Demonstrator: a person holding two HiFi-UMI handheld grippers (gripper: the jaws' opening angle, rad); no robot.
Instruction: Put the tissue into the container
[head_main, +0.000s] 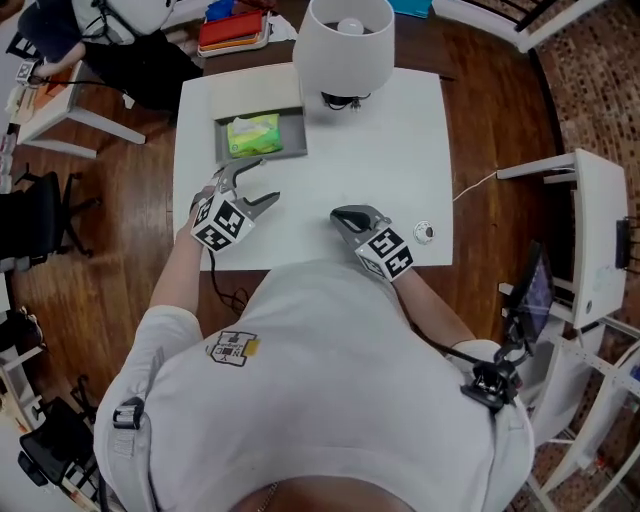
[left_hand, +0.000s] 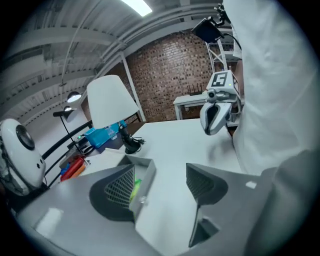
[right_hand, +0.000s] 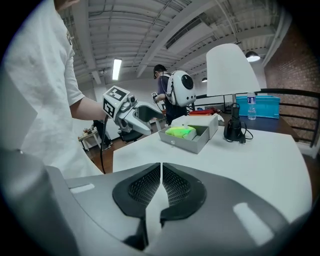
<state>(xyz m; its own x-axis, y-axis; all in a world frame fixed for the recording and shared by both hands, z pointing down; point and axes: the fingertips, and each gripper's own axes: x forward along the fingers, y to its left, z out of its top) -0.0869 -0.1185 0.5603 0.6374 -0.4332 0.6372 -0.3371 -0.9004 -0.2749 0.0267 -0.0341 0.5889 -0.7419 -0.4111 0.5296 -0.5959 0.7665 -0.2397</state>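
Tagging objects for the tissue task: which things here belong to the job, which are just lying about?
Job: green tissue, lying in the grey container; left gripper, fingers apart, empty; right gripper, fingers together.
Lying about: lamp, small round object on the table, red items behind.

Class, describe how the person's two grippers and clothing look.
The left gripper and right gripper are grey plastic, each with two broad fingers faced with dark mesh pads. Each carries a white cube of black square markers. A black cable trails from the left one. The person wears a white short-sleeved T-shirt.
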